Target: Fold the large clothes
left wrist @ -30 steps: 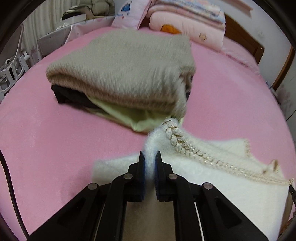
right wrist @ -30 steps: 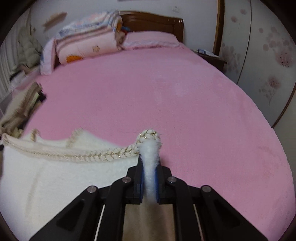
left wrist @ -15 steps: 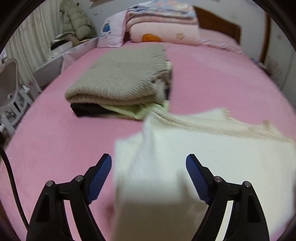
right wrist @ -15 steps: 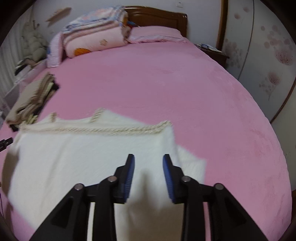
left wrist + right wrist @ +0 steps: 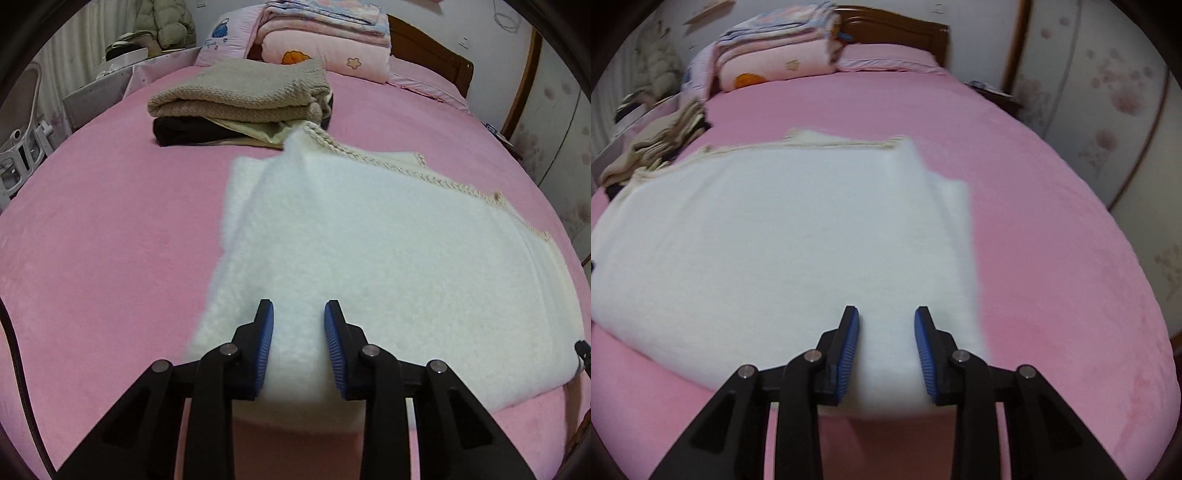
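Observation:
A fluffy white garment with a beige braided trim along its far edge lies folded flat on the pink bed. It also shows in the right wrist view. My left gripper is open and empty, its blue pads over the garment's near left part. My right gripper is open and empty over the garment's near right part.
A stack of folded clothes, beige knit on top, sits on the bed behind the white garment, and shows at the left in the right wrist view. Folded quilts and pillows lie at the wooden headboard. A wardrobe stands right.
Both grippers were shut on the garment's trimmed edge; they have let go and drawn back toward the near side. The garment now lies folded flat on the bed.

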The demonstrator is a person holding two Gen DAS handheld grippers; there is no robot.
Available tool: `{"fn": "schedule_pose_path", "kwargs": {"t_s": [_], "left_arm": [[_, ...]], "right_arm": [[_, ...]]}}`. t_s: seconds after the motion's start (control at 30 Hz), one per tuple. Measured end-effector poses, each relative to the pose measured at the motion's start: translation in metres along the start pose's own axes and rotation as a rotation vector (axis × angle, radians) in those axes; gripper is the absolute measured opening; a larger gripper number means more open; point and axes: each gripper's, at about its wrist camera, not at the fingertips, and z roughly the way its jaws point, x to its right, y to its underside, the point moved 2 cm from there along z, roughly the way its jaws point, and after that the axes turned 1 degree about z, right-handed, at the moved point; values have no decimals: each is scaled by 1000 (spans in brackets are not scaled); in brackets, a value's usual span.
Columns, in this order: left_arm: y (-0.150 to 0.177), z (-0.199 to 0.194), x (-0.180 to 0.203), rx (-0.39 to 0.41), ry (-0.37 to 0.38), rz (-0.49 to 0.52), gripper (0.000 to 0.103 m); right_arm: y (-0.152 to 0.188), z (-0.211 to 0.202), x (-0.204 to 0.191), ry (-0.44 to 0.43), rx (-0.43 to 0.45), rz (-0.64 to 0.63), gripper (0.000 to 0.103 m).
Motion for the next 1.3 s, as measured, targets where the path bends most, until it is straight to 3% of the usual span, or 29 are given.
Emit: {"fn": "schedule_pose_path", "kwargs": {"t_s": [0.03,0.07,0.13,0.23,0.33,0.43,0.5,0.6,0.7,0.97,1.13,1.3], "left_arm": [[-2,-1,-6,-3,6,-17,27],[-1,1,-12,-14,22,-40,22],[-3,4,-15,-21,25,-46,18],[-4,7,-13,-23,10,-19,18],[-3,1,-8,-48,-12,-20,18],[-5,-7,-2,-72,-16,-19,32],[-7,-17,2,-70,-19,-19,56],[-10,-38,6,-32,-19,-20,71],[-11,-57,11,-26,-15,-8,80],[-4,-106,24,-6,-13,7,88],[2,-132,31,14,-33,12,89],[11,-155,39,50,-32,32,91]], "right_arm": [[1,-1,7,6,-3,15,6],[3,0,10,9,-5,19,4],[6,0,11,5,-14,21,3],[7,4,4,43,-34,6,4],[4,2,8,29,-63,56,8],[3,-2,15,-6,-84,122,8],[3,-7,16,-25,-97,149,8],[3,-14,14,-40,-115,159,8],[1,-30,10,-64,-114,160,8],[4,-80,-12,-164,-98,168,11],[6,-105,-29,-195,-82,155,28],[6,-131,-51,-172,-49,108,33]]}}
